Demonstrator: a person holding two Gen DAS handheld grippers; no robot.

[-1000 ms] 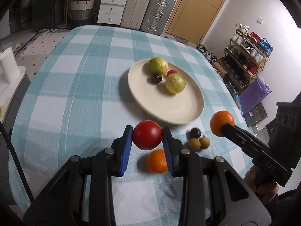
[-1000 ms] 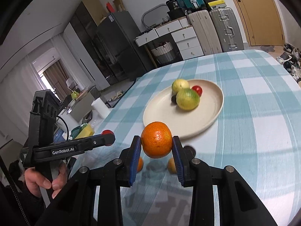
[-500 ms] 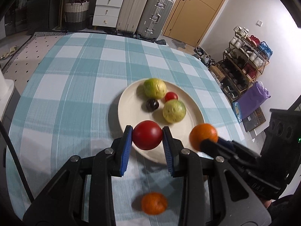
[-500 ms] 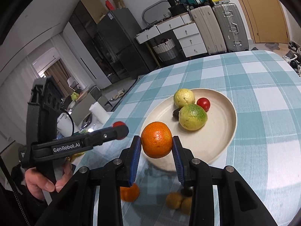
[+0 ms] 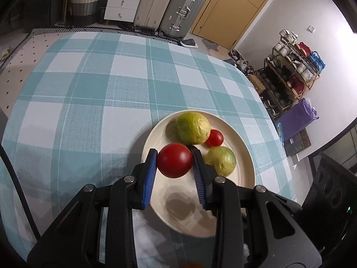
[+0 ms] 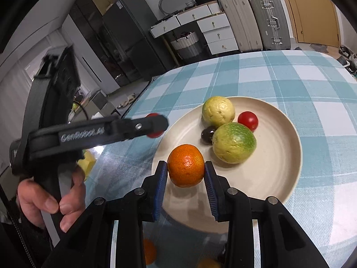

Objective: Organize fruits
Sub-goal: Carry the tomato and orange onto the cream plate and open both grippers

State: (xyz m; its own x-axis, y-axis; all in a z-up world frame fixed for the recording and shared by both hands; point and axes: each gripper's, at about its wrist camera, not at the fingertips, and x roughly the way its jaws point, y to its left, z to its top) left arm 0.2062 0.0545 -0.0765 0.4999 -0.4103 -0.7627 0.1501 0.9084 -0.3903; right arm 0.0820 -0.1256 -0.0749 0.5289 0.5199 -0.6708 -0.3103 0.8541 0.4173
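Observation:
My left gripper [image 5: 175, 160] is shut on a red tomato [image 5: 174, 160] and holds it above the near left part of the cream plate [image 5: 243, 154]. My right gripper [image 6: 185, 171] is shut on an orange [image 6: 185, 165] above the plate's near edge [image 6: 287, 178]. On the plate lie two yellow-green fruits [image 6: 233, 142] [image 6: 218, 111], a small red tomato [image 6: 248, 120] and a dark round fruit [image 6: 207, 135]. The left gripper also shows at the left of the right wrist view [image 6: 154, 125].
The table has a blue-and-white checked cloth [image 5: 93, 93]. Another orange [image 6: 149, 251] and a small brown fruit [image 6: 207, 263] lie on the cloth below my right gripper. Suitcases [image 5: 178, 6] and drawers stand beyond the far edge; a shelf [image 5: 292, 71] stands at the right.
Both grippers have moved forward over the plate with their fruits. The loose orange and small fruits on the cloth have slid under and behind the grippers.

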